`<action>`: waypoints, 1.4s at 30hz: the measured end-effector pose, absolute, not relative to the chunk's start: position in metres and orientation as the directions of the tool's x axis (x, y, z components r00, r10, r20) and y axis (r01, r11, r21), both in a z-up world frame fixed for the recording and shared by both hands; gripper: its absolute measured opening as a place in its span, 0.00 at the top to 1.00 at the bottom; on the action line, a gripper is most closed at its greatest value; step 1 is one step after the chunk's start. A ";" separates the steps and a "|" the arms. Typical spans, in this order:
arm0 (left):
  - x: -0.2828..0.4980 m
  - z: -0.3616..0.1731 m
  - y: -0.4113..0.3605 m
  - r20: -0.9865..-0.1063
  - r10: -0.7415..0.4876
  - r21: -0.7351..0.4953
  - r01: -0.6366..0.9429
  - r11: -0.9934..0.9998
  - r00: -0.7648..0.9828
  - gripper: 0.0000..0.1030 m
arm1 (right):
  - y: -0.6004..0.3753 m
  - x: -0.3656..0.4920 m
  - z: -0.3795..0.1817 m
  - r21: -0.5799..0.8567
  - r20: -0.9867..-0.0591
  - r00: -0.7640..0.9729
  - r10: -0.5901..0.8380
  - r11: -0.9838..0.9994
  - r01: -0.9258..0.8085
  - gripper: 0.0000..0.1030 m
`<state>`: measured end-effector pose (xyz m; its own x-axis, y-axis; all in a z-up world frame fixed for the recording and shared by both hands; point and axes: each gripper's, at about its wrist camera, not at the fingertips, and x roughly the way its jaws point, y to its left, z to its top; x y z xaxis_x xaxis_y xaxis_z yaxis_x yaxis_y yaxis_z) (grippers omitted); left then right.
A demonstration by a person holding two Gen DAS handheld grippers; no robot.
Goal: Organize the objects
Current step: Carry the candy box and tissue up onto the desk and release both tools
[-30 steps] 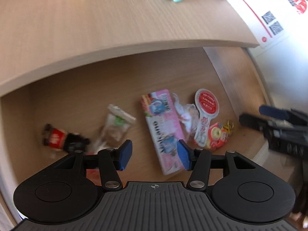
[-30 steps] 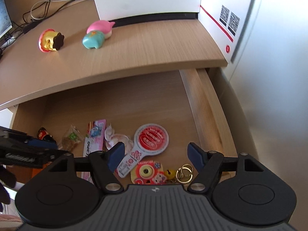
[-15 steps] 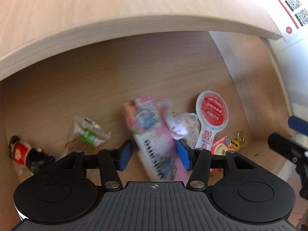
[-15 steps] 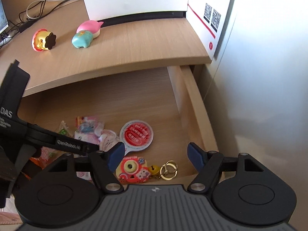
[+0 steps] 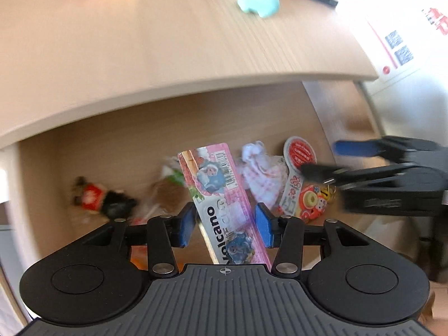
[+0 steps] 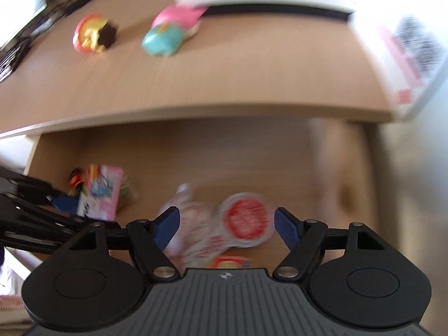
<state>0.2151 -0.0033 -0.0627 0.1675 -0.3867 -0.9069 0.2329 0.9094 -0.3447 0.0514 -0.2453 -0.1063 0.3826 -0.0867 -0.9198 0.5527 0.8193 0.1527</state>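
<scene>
In the left wrist view my left gripper (image 5: pixel 225 224) has a pink "Volcano" snack pack (image 5: pixel 215 184) standing between its blue pads, raised off the floor of the open wooden drawer (image 5: pixel 126 145); the jaws are closing on it. The right wrist view shows the same pack (image 6: pixel 102 193) tilted up at the left. My right gripper (image 6: pixel 226 224) hangs open and widening over a round red paddle tag (image 6: pixel 245 218), holding nothing. Its fingers reach in from the right over the tag (image 5: pixel 301 152). A lacy pink pouch (image 5: pixel 263 173) and a round keychain toy (image 5: pixel 310 201) lie beside it.
A dark doll in red (image 5: pixel 98 198) and a clear snack bag (image 5: pixel 168 187) lie at the drawer's left. On the desk top above sit a teal and pink toy (image 6: pixel 163 40) and a yellow and pink toy (image 6: pixel 92 35). A white box (image 6: pixel 406 56) stands at the back right.
The pink pack has come up between my left pads, which have narrowed onto it. My right gripper has shifted left and down, now over the red tag.
</scene>
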 end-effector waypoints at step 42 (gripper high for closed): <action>0.343 -0.012 0.101 -0.786 -0.331 -0.303 0.141 0.943 0.522 0.51 | -0.263 0.215 0.000 0.141 -0.775 0.597 -0.209 0.863 0.486 0.86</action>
